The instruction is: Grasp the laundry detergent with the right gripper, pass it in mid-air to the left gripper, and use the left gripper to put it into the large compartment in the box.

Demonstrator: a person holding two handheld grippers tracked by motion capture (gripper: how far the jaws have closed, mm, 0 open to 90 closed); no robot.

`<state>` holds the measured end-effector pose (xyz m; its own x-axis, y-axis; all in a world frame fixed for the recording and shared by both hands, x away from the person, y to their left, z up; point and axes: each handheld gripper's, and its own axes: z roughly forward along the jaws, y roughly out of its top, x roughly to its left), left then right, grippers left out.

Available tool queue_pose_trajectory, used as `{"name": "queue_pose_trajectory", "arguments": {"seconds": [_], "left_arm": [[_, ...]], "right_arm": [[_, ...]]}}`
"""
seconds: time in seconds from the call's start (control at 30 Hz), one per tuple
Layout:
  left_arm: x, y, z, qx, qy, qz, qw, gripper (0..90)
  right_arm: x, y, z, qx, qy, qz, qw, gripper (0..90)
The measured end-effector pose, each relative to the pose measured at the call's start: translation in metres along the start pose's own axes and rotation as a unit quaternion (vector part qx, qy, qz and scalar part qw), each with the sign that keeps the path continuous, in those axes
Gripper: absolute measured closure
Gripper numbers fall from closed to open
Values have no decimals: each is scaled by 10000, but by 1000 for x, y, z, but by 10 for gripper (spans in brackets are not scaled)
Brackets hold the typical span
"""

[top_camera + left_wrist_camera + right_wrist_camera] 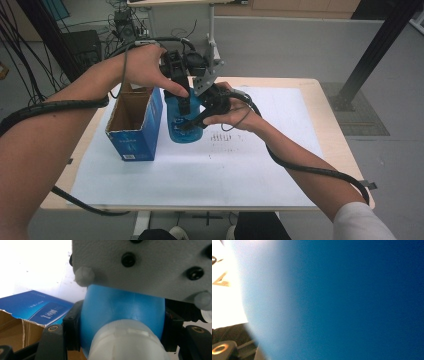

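A blue bottle (182,129) stands on the white sheet beside an open blue cardboard box (132,125). My left gripper (184,102) comes down from above, and in the left gripper view its black jaws press on both sides of the blue bottle (120,307) just below the white cap (125,345). From the right, my right gripper (194,120) is shut on the bottle's body. The bottle's blue wall (349,300) sits very close and blurred in the right gripper view. The right gripper's grey plate (150,265) hangs just over the bottle's shoulder.
The box (37,307) touches or nearly touches the bottle's left side, its top flaps open. White paper (250,165) covers the wooden table (332,145), with small pencil marks right of the bottle. Cables trail from both grippers. Black frame posts and equipment stand behind the table.
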<state>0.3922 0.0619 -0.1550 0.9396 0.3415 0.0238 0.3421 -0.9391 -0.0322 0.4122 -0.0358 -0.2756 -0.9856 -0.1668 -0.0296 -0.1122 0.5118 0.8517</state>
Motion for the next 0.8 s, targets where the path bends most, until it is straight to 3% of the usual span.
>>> {"name": "queue_pose_trajectory", "arguments": {"seconds": [0.8], "left_arm": [[-2, 3, -1, 11, -12, 7, 10000, 365]], "right_arm": [[-1, -2, -1, -73, 95, -13, 9999, 426]]}}
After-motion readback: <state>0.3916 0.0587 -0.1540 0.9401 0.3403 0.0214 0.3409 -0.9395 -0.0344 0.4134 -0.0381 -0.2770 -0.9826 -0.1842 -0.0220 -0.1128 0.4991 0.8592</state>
